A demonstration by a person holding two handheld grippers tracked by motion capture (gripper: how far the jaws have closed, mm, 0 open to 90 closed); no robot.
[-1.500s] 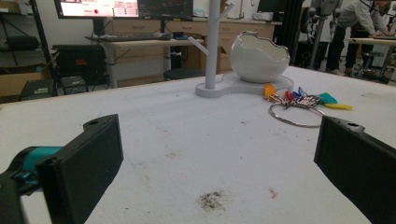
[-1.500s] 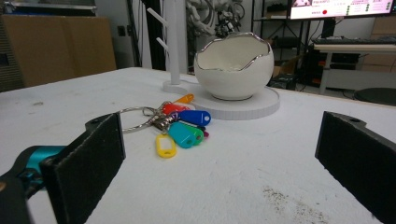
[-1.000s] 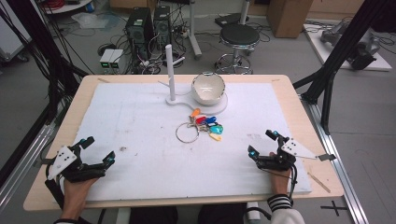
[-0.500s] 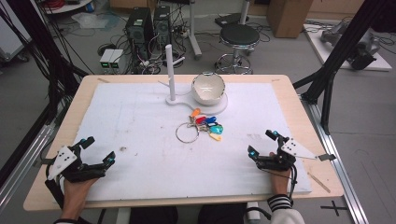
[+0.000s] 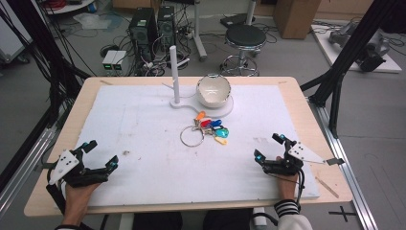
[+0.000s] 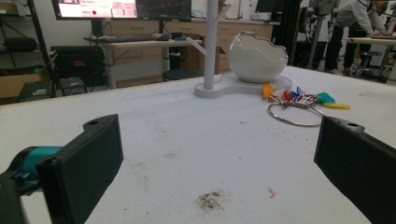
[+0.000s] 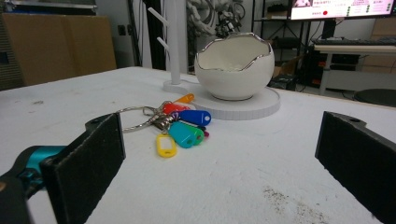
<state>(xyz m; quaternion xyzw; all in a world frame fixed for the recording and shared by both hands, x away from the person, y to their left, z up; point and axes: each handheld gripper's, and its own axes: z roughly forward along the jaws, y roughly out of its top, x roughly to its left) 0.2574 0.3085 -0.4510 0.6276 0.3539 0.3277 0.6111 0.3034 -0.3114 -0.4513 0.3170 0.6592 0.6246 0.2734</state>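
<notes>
both grippers, left [image 5: 98,154] and right [image 5: 268,146], jaws wide, empty | steel key ring with coloured plastic tags [image 5: 205,131] mid-mat, 6 o'clock of white eggshell bowl [image 5: 213,90] | approach low from 4 o'clock, pinch ring rim not tags

We saw the key ring [image 5: 193,136], a large bare metal loop, lying flat on the white worktop [image 5: 143,143]. Its bunch of coloured tags [image 5: 213,129], orange, red, blue, green and yellow, lay fanned out beside it, just in front of the white stand's base [image 5: 225,108].
</notes>
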